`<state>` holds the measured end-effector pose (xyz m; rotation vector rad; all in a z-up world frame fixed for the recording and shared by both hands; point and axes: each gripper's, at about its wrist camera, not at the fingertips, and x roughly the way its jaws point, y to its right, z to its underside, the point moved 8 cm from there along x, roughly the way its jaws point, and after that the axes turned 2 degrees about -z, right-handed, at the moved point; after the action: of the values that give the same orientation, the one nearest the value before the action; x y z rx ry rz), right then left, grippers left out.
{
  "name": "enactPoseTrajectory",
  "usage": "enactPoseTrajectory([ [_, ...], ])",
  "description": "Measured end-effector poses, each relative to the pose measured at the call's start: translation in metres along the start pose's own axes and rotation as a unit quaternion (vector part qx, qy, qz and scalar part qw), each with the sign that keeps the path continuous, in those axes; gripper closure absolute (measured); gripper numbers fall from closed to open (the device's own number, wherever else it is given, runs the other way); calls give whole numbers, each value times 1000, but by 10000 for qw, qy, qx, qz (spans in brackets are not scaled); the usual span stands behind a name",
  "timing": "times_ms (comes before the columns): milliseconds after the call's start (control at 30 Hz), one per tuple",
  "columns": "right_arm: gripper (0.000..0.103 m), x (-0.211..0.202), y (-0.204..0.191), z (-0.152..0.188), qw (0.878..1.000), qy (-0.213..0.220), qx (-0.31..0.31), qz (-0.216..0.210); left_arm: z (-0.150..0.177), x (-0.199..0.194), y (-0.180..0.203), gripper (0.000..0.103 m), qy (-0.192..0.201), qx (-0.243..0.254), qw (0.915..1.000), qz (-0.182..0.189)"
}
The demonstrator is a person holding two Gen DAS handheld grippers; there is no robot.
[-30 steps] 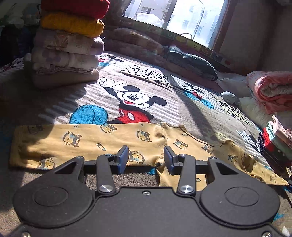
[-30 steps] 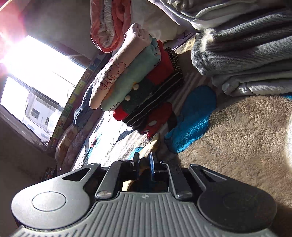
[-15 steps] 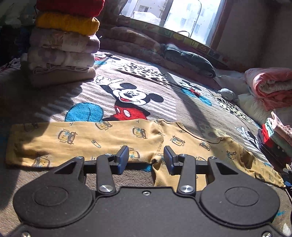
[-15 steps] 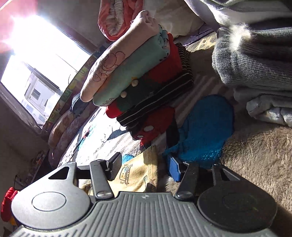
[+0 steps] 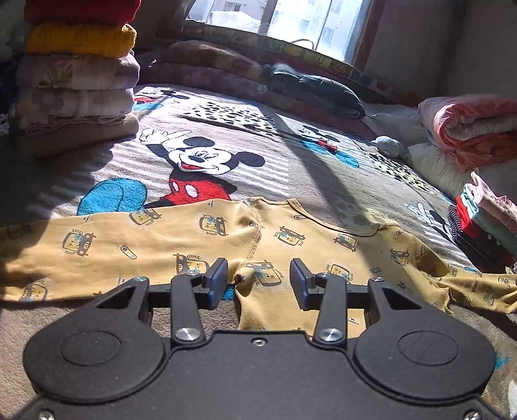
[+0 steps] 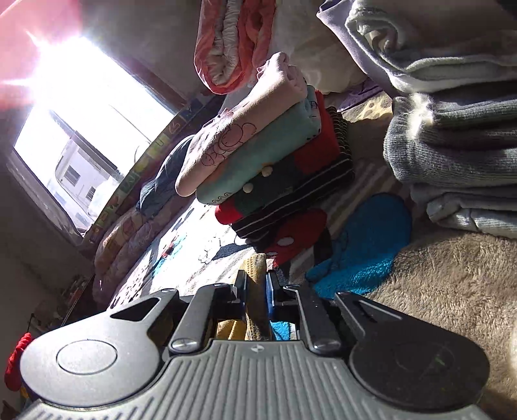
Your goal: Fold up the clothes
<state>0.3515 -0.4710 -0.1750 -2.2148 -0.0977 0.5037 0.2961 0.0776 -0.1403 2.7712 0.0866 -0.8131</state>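
Observation:
A yellow baby garment [image 5: 200, 239] printed with little cars lies spread flat across the Mickey Mouse blanket [image 5: 206, 161], both sleeves stretched out sideways. My left gripper [image 5: 258, 282] hovers open over the garment's near edge, around the armpit seam, and holds no cloth. In the right wrist view my right gripper [image 6: 257, 289] is shut on a yellow cuff of the garment [image 6: 257, 265], which sticks up between the pads.
A tall stack of folded knits [image 5: 77, 80] stands at the far left. A small folded pile [image 5: 484, 223] sits at the right edge, also seen close up [image 6: 268, 161]. Grey folded sweaters [image 6: 452, 145], a pink quilt [image 5: 468, 129] and a window [image 5: 274, 16] lie behind.
My right gripper opened half a second ago and has shut again on the yellow cuff. The left gripper has stayed open and crept slightly forward over the garment.

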Motion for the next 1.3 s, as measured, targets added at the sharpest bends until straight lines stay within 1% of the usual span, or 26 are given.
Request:
enactPoseTrajectory([
  [33,90,-5,3,1,9998,-9,188,-54,2,1,4,62,-32,63,10000,35],
  [100,90,2,15,10,9993,-290,178,132,5,3,17,61,-82,240,9996,137],
  [167,90,12,33,18,9976,-463,439,250,5,4,32,61,-122,460,9985,266],
  [200,90,15,37,17,9972,-421,602,157,5,4,40,60,-139,567,9977,339],
  [233,89,14,36,16,9976,-383,560,135,1,5,52,58,-136,651,9966,478],
  [300,89,15,34,17,9985,-363,371,178,-9,8,76,57,-131,830,9937,748],
  [400,92,17,34,21,9989,-324,245,240,-27,27,118,57,-186,1352,9857,990],
  [500,92,18,34,23,9991,-288,163,270,-50,63,163,57,-422,1975,9714,1247],
  [567,92,18,34,23,9992,-280,143,261,-63,89,191,57,-648,2392,9585,1411],
  [600,92,18,35,23,9992,-279,151,249,-67,101,203,57,-763,2669,9492,1485],
  [633,92,18,35,23,9992,-279,164,237,-71,115,216,58,-836,3038,9367,1526],
  [700,92,18,36,23,9992,-281,191,213,-69,133,235,57,-1104,3654,9082,1717],
  [733,92,18,36,23,9992,-284,200,208,-67,144,243,60,-1224,4018,8904,1753],
  [800,92,18,36,23,9991,-291,214,203,-61,160,248,63,-1496,4373,8695,1741],
  [900,92,20,36,24,9991,-294,215,201,-49,179,246,62,-2048,4597,8434,1880],
  [1000,92,19,36,24,9991,-305,238,185,-42,189,239,64,-2361,4648,8303,1971],
  [1100,93,19,37,24,9990,-323,273,154,-34,191,236,64,-2435,4802,8176,2040],
  [1167,93,19,37,23,9989,-337,277,144,-29,189,238,64,-2461,4926,8065,2153],
  [1267,93,20,36,24,9989,-350,274,143,-26,188,242,65,-2533,4983,7966,2301],
  [1300,93,20,36,24,9989,-352,268,148,-23,189,242,65,-2575,5067,7910,2266],
])
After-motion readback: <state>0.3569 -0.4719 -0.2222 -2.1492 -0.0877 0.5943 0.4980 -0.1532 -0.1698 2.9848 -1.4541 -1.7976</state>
